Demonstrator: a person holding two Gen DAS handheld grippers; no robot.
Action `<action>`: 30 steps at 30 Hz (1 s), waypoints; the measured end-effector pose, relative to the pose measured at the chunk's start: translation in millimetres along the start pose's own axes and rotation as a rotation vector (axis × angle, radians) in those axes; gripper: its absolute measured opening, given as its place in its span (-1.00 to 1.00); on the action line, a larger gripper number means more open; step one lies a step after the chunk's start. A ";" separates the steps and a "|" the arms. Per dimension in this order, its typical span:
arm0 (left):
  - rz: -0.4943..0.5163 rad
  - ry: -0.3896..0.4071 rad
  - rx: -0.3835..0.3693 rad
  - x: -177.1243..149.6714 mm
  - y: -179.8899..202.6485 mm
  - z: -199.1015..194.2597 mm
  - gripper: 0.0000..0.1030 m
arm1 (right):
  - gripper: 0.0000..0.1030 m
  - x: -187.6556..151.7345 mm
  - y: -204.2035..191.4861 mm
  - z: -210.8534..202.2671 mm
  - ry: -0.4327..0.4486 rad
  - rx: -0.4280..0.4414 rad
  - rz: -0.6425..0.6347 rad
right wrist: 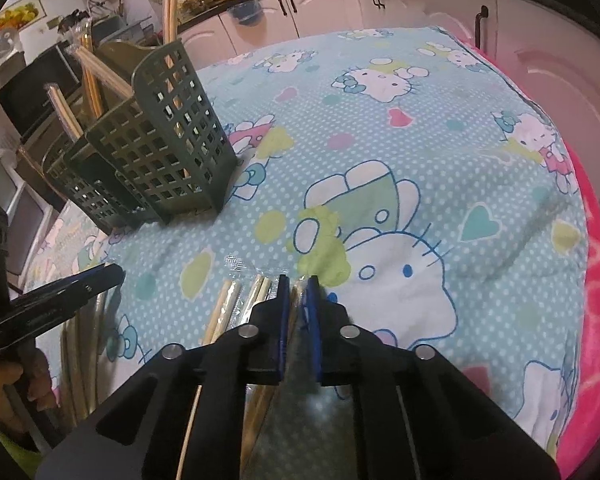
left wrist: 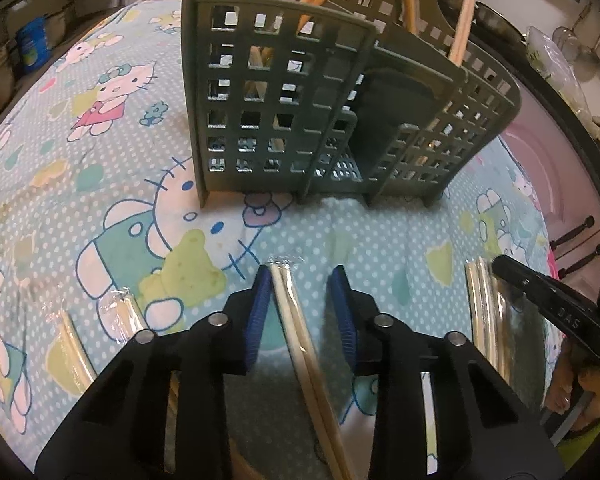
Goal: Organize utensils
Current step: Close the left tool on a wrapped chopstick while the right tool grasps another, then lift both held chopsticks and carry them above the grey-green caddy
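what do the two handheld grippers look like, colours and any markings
Both are matte black plastic. The left gripper and the right gripper each have two angular fingers faced with ribbed blue pads, and round silver pins at the finger joints. Seen from the left wrist view, the right gripper's black finger carries small pale embossed lettering, too blurred to read. No cables or sleeves show.

We tilt both grippers steeply downward, side by side. Our left gripper [left wrist: 300, 280] has its blue pads [left wrist: 260, 312] set apart, not pressing. Our right gripper [right wrist: 299, 286] has its pads [right wrist: 284, 320] nearly together. Bare fingers [right wrist: 4, 380] wrap the left gripper's handle at the near left.
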State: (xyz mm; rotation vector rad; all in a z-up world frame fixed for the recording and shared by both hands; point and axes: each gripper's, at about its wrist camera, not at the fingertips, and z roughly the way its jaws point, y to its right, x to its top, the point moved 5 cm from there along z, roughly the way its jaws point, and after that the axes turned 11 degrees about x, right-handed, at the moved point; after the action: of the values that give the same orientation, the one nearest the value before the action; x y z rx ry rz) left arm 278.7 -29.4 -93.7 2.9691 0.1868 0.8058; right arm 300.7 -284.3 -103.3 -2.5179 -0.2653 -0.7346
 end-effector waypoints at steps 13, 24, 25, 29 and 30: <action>0.011 0.021 -0.013 9.5 9.8 -2.9 -0.87 | -0.89 1.4 -0.9 -36.7 0.064 0.019 -0.009; 0.032 0.164 -0.114 30.9 24.3 -71.5 -0.98 | -0.95 16.4 -40.6 -80.2 0.154 0.053 -0.103; 0.034 0.179 -0.122 32.8 24.9 -77.9 -0.98 | -0.95 17.1 -44.6 -83.4 0.161 0.057 -0.111; 0.039 0.227 -0.144 37.0 26.4 -100.9 -0.98 | -0.96 21.3 -63.5 -93.5 0.186 0.069 -0.144; 0.040 0.242 -0.146 38.2 26.6 -106.5 -0.98 | -0.96 22.8 -70.1 -97.1 0.197 0.072 -0.157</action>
State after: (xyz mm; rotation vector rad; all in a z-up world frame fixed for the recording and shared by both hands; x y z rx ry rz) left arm 260.1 -48.0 19.5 2.7425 0.0756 1.1306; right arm 253.9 -273.3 8.8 -2.3551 -0.4155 -1.0085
